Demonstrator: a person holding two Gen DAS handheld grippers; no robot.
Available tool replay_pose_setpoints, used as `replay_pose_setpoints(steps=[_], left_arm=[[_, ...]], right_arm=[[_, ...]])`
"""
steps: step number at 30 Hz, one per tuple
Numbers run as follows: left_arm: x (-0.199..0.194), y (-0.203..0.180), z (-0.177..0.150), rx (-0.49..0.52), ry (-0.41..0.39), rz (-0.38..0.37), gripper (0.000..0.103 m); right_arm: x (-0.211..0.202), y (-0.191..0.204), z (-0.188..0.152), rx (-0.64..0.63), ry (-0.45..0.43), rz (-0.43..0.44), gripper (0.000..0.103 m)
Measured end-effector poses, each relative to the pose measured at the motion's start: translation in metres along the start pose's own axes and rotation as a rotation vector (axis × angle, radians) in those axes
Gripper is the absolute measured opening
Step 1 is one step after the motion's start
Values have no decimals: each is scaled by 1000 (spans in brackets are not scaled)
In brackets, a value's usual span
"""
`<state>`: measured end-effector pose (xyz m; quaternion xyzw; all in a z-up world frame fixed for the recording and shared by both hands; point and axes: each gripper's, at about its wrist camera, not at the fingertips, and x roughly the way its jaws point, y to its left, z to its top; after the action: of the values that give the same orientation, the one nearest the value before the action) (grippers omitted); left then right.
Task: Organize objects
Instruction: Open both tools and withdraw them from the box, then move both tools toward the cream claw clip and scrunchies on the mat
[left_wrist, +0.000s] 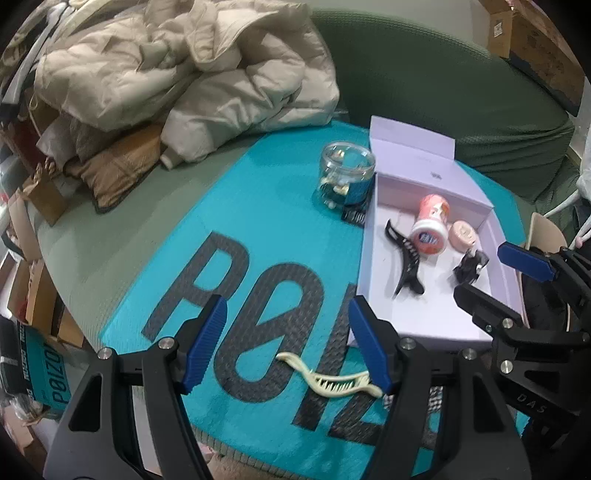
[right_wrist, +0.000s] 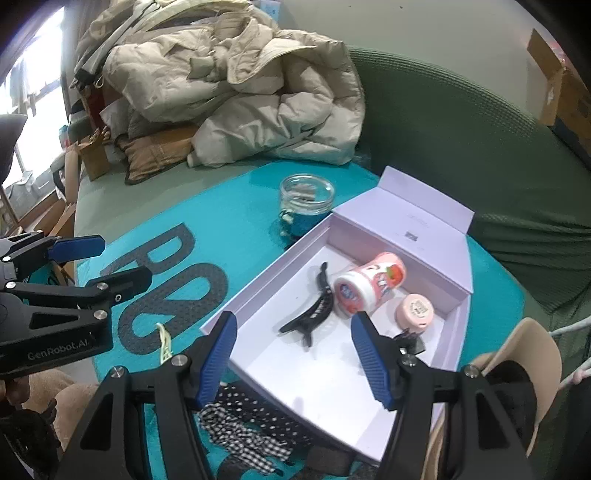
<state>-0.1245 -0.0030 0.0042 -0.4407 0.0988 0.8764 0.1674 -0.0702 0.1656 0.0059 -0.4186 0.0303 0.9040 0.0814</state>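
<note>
Blue-padded jaws of both grippers stood wide apart, holding nothing: the left gripper (left_wrist: 288, 347) over a cream hair clip (left_wrist: 332, 382), the right gripper (right_wrist: 293, 354) above the lavender box (right_wrist: 251, 295).

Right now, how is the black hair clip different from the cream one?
The black clip lies inside the open box; the cream clip lies outside it on the teal mat. The black one is dark, the cream one pale yellowish. The cream clip sits between the open fingers of the left hand-held gripper; the black clip lies ahead of the right hand-held gripper. Both are long, curved, toothed clips, and neither is held.
</note>
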Motion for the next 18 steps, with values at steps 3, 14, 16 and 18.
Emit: replay_pose_setpoints(steps=[3, 14, 16, 18], left_arm=[[4, 8, -10, -16, 21, 0, 67], [19, 17, -46, -41, 92, -18, 67], [22, 17, -52, -43, 104, -22, 67], [24, 17, -56, -46, 113, -25, 67]], right_arm=[[3, 9, -5, -15, 11, 10, 65], [13, 27, -28, -33, 57, 33, 65], [15, 29, -33, -36, 65, 33, 65], [16, 31, -37, -39, 73, 31, 65]])
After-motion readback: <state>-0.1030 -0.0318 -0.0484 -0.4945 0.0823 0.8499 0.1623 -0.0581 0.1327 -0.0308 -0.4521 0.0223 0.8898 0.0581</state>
